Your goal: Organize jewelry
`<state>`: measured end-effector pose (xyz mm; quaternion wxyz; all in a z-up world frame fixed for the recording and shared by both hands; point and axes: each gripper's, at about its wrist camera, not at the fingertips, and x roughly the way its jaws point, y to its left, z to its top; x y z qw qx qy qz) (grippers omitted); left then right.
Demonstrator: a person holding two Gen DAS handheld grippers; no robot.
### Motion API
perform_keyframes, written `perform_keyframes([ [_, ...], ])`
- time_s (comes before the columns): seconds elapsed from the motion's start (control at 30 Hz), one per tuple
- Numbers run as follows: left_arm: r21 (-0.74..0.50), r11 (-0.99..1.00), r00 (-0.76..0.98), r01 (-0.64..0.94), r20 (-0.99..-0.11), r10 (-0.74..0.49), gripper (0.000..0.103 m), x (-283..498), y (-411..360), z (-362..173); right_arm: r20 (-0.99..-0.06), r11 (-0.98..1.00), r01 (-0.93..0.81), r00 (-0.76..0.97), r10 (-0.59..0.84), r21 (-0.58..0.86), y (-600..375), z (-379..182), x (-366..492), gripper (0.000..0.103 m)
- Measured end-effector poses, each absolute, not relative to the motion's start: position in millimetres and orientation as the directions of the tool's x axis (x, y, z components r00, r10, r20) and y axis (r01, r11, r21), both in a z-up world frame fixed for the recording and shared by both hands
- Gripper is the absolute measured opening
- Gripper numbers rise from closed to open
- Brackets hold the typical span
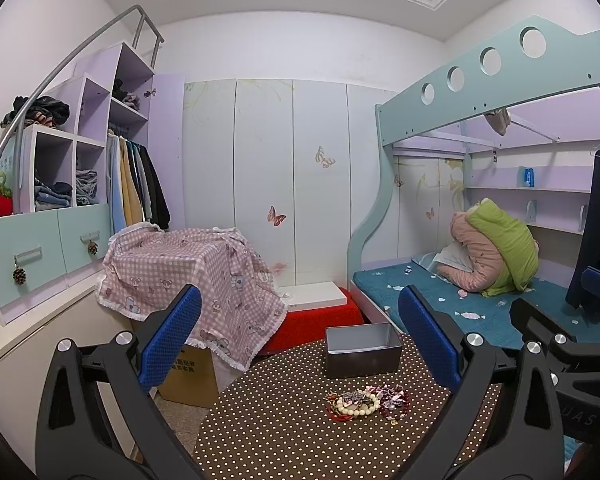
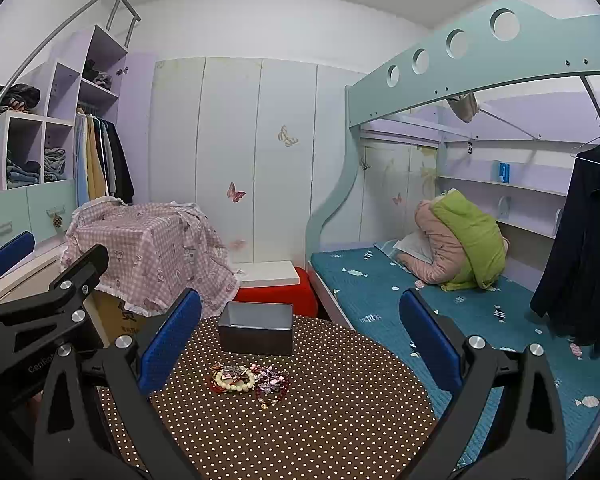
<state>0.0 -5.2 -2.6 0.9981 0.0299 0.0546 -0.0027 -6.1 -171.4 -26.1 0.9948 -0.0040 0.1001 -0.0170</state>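
A pile of jewelry lies on a round brown polka-dot table: a cream bead bracelet, red strands and dark red pieces. It also shows in the right wrist view. An open grey metal box stands empty behind it, also seen from the right. My left gripper is open and empty, held above the near table. My right gripper is open and empty too, to the right of the left one.
A pink checked cloth covers a cardboard box left of the table. A red stool stands behind. A bunk bed with a teal mattress is to the right. Wardrobes and shelves line the back and left.
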Motion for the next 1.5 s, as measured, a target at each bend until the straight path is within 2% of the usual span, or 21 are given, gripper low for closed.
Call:
perform_keyframes([
  [0.37,0.054,0.998,0.986,0.026,-0.166,-0.016,0.098,21.4,-7.6,-16.2,-0.210,0.999,0.038,0.977,-0.041,-0.020,-168.5,-42.7,4.7,0.096],
  [0.7,-0.008,0.998,0.933,0.055,-0.355,-0.054,0.098,85.2,10.3,-62.8,-0.351,0.999,0.028,0.936,-0.041,-0.042,-174.8,-81.3,50.5,0.096],
  [0.97,-0.029,0.996,0.810,0.084,-0.580,-0.085,0.098,151.9,19.1,-138.9,-0.496,0.999,-0.007,0.868,-0.014,-0.041,-184.2,-126.5,97.0,0.096],
  [1.17,-0.038,0.991,0.690,0.129,-0.714,-0.117,0.098,196.9,6.1,-191.6,-0.579,0.999,-0.036,0.815,0.009,-0.036,-194.5,-155.4,126.8,0.096],
  [1.33,-0.036,0.994,0.644,0.107,-0.759,-0.097,0.098,222.9,-0.4,-218.5,-0.622,0.999,-0.039,0.782,0.022,-0.014,-203.8,-171.6,142.7,0.096],
  [1.5,-0.031,0.994,0.626,0.101,-0.775,-0.088,0.098,244.3,-2.6,-222.6,-0.651,0.999,-0.050,0.757,0.051,0.020,-212.6,-182.2,154.9,0.096],
])
